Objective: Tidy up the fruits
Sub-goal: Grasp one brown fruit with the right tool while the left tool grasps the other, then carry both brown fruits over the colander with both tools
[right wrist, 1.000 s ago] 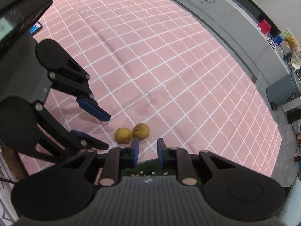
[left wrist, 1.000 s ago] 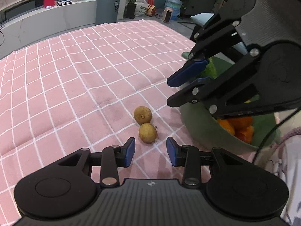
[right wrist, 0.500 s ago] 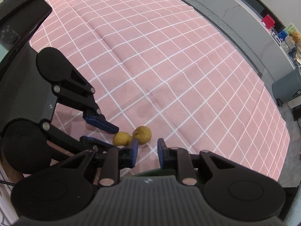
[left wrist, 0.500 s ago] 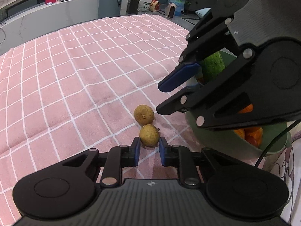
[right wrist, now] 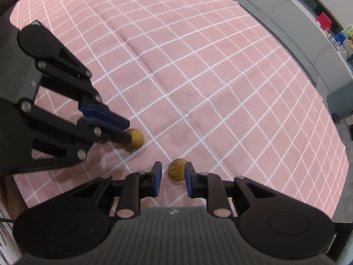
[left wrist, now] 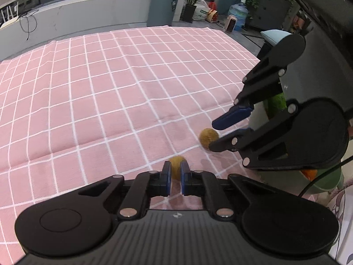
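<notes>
On the pink cloth, left wrist view: two small brown fruits lie apart.
Left gripper: jaws closed on the near fruit, which sits between the blue pads.
Right gripper: comes in from the right, fingers apart, tips at the far fruit.
Bowl: green, behind the right gripper at the cloth's edge, something orange inside.
Right wrist view, right gripper: jaws parted. The far fruit lies on the cloth between the pads, close against one, with a gap at the other.
Right wrist view, left gripper: reaches in from the left with its tips clamped on the near fruit.
</notes>
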A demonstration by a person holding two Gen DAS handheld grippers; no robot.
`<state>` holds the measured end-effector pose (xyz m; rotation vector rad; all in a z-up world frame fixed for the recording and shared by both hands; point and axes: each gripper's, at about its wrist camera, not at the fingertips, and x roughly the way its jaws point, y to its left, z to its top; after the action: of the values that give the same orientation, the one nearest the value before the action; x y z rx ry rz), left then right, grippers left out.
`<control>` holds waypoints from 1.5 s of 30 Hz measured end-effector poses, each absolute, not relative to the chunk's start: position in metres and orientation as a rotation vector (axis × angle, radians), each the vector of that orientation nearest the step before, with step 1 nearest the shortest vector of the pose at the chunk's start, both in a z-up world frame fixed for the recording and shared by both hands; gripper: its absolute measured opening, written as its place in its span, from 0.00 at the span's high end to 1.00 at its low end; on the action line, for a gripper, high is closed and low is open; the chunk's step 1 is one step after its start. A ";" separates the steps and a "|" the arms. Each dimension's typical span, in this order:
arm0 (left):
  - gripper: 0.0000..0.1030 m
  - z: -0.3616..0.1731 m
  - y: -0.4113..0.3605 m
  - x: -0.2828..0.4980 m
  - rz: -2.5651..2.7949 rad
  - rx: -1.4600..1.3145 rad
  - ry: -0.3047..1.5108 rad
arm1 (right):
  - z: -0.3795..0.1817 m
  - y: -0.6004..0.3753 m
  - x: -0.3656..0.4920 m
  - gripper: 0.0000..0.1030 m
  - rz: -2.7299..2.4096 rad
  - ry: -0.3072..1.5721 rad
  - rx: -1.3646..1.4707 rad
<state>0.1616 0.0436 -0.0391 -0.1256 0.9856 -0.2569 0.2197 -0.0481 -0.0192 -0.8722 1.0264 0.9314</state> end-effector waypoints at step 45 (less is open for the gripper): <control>0.74 -0.049 0.029 0.165 -0.301 -0.147 0.935 | -0.015 -0.064 0.223 0.80 0.829 0.981 -0.814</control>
<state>0.1651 0.0287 -0.0490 -0.1470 0.9354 -0.3010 0.2226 -0.0644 -0.0150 -0.8137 0.9812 0.8289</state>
